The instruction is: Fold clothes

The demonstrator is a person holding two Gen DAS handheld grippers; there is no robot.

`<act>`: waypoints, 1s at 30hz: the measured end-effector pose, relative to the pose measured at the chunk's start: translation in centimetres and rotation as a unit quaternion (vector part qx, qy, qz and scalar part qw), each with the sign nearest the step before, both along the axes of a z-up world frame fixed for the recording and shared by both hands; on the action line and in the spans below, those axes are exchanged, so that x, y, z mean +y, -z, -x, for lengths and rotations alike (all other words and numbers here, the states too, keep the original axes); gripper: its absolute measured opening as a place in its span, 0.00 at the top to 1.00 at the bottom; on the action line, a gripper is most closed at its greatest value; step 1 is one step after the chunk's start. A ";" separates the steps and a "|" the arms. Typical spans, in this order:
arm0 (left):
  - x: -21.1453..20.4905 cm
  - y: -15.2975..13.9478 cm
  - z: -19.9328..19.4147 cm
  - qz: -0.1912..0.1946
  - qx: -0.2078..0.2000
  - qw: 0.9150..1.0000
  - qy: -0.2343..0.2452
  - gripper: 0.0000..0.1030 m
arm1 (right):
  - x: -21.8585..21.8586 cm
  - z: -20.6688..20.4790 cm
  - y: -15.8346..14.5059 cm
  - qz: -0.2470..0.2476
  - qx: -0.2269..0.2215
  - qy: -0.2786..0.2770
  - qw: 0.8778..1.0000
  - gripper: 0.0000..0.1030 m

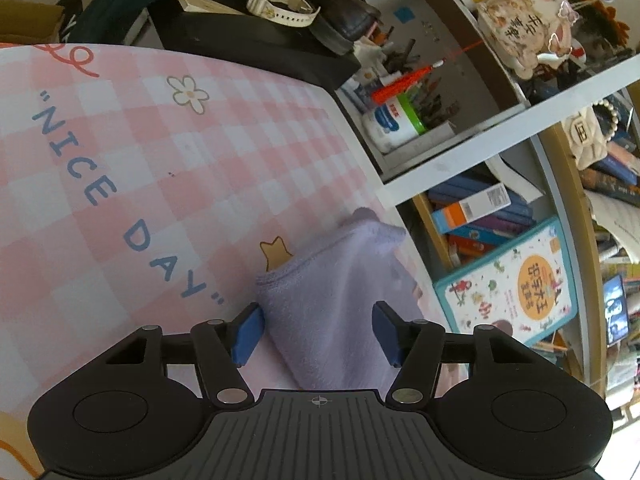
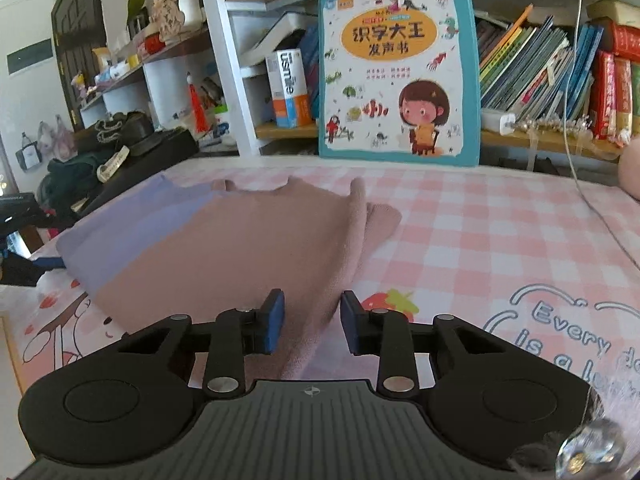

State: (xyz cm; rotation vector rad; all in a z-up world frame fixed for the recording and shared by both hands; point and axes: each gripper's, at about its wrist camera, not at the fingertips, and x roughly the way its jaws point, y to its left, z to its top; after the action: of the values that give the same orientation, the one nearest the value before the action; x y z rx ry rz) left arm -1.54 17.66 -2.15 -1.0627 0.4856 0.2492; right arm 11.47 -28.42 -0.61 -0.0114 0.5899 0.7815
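A soft garment lies flat on the pink checked table mat (image 2: 480, 248). In the right wrist view its body is dusty pink (image 2: 240, 248), with a lavender part (image 2: 120, 232) at the left and a folded sleeve (image 2: 380, 216) at the right. My right gripper (image 2: 313, 322) hovers at the near hem, with a fold of pink fabric between its blue pads, and a gap shows on both sides. In the left wrist view the lavender end (image 1: 336, 280) runs between the widely spread pads of my left gripper (image 1: 317, 334). The left pad grazes the cloth's edge without pinching it.
A bookshelf stands right behind the mat, with a large picture book (image 2: 400, 72) leaning on it. A black box with a dark shoe and a white watch (image 1: 280, 4) sits at the mat's far corner. A thin cable (image 2: 600, 216) crosses the right side of the mat.
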 end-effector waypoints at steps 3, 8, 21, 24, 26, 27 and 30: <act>0.1 0.2 -0.1 0.007 -0.003 1.000 -0.012 0.52 | 0.1 -0.1 0.1 0.002 0.005 -0.002 1.000 0.72; 0.3 0.9 -0.3 0.015 0.001 1.000 -0.026 0.78 | 0.2 -0.1 0.2 0.007 0.008 -0.005 1.000 0.72; -4.9 -4.8 -0.7 -0.184 -0.034 0.982 0.029 0.85 | 0.3 -0.1 0.2 0.011 0.007 -0.006 1.000 0.72; -2.6 -2.2 -0.7 -0.097 0.004 0.995 0.006 0.73 | 0.4 0.0 0.2 0.011 0.007 -0.006 1.000 0.72; -2.1 -0.9 -0.9 -0.054 0.008 0.998 0.011 0.69 | 0.4 0.0 0.2 0.009 0.009 -0.006 1.000 0.72; -2.0 -0.5 -1.0 -0.041 0.004 0.999 0.015 0.67 | 0.3 -0.1 0.3 0.008 0.010 -0.007 1.000 0.72; -2.2 0.1 -1.8 -0.028 -0.002 0.999 0.022 0.65 | 0.2 -0.2 0.3 0.006 0.013 -0.007 1.000 0.72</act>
State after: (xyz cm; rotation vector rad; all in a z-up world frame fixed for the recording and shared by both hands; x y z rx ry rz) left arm 0.26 15.49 -2.25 -0.9966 0.4947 0.2194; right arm 11.71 -28.20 -0.86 -0.0168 0.6196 0.7936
